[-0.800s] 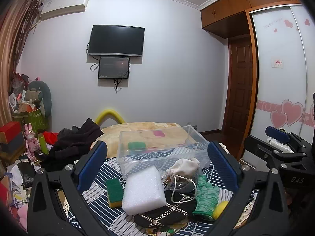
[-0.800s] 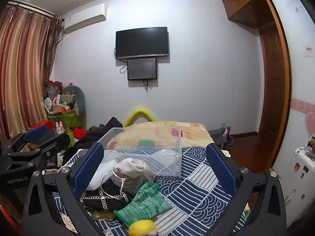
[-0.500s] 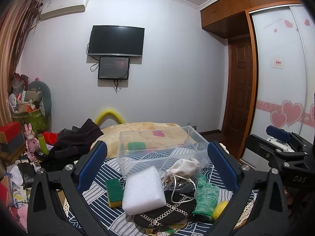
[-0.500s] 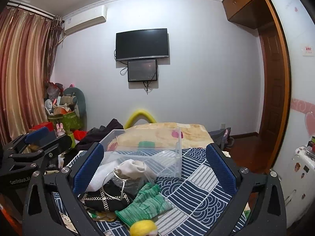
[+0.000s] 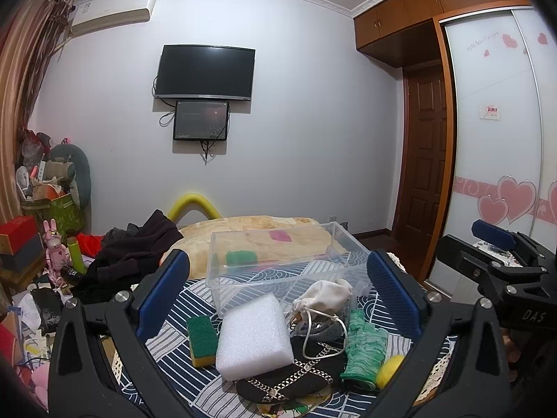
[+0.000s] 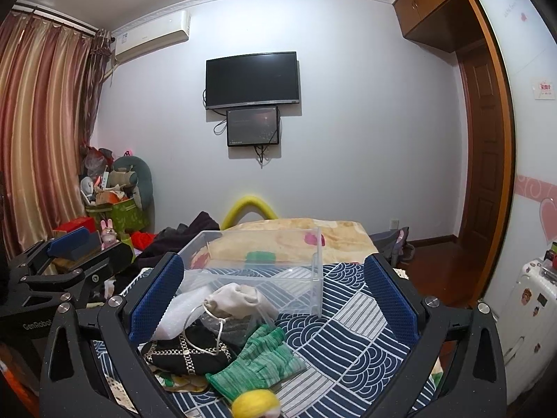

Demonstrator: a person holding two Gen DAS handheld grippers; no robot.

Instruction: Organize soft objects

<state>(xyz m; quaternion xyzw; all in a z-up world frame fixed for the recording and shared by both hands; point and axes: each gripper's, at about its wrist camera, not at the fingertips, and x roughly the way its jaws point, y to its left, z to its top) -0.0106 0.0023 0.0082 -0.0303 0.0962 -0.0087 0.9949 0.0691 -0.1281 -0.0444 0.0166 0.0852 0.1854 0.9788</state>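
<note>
A clear plastic box (image 5: 285,261) stands on the patterned blue cloth (image 6: 348,331), with a green sponge (image 5: 240,256) seen at its far side. In front of it lie a white foam block (image 5: 254,338), a green-and-yellow sponge (image 5: 201,338), a white drawstring pouch (image 5: 323,294), a black chain-trimmed piece (image 5: 296,379), a green glove (image 5: 365,341) and a yellow ball (image 6: 256,404). My left gripper (image 5: 278,296) is open and empty above the pile. My right gripper (image 6: 275,299) is open and empty, to the right of the pile.
A tan blanket (image 5: 264,230) lies behind the box. Dark clothes (image 5: 135,247) are heaped at the left. Cluttered boxes and toys (image 5: 41,230) fill the left floor. A white suitcase (image 6: 529,313) and a wardrobe (image 5: 501,139) stand at the right.
Both grippers have drifted very slightly. The objects have not moved.
</note>
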